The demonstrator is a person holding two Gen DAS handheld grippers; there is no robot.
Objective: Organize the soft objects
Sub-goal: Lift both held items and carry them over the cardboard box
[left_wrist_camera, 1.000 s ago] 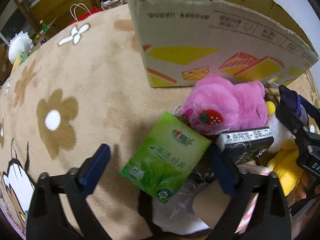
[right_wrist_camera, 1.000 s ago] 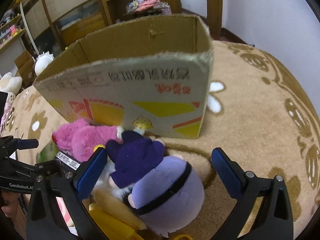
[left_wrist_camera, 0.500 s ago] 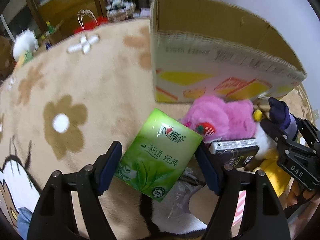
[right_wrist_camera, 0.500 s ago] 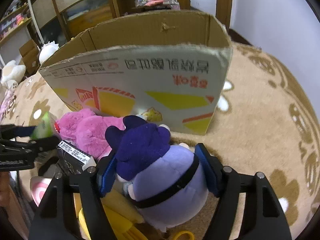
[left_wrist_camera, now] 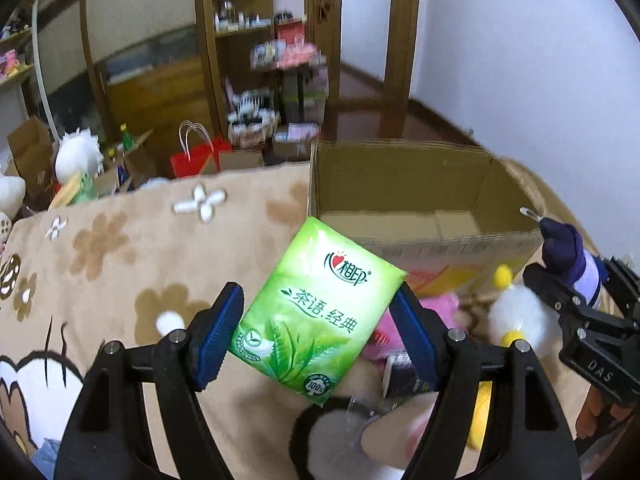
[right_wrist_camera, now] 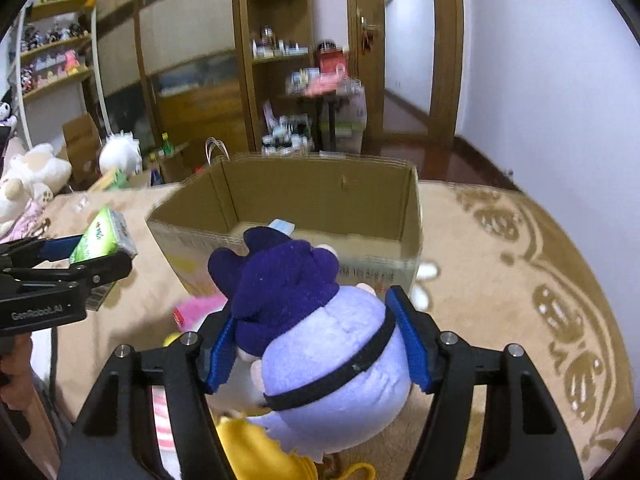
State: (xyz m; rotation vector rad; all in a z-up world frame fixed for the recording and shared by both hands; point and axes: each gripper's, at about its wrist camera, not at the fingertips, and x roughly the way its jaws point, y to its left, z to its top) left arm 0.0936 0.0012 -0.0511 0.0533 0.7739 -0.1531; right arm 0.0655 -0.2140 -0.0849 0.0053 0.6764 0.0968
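My left gripper (left_wrist_camera: 316, 330) is shut on a green tissue pack (left_wrist_camera: 316, 312) and holds it in the air in front of the open cardboard box (left_wrist_camera: 400, 184). The pack also shows in the right wrist view (right_wrist_camera: 102, 236). My right gripper (right_wrist_camera: 316, 344) is shut on a purple plush doll with a dark blue hat (right_wrist_camera: 316, 336), lifted near the box's front wall (right_wrist_camera: 360, 260). The doll's hat tip shows in the left wrist view (left_wrist_camera: 564, 244). A pink plush (left_wrist_camera: 436, 308) lies at the foot of the box.
The box stands on a beige flower-patterned blanket (left_wrist_camera: 120, 248). A yellow and white plush (left_wrist_camera: 512, 316) and a dark packet (left_wrist_camera: 400, 372) lie in the pile below. Shelves, a red bag (left_wrist_camera: 196, 156) and white plush toys (right_wrist_camera: 28, 176) stand beyond the blanket's far edge.
Both grippers closed on their objects and lifted them from the pile. The tissue pack and the purple doll now hang higher, near the box's rim.
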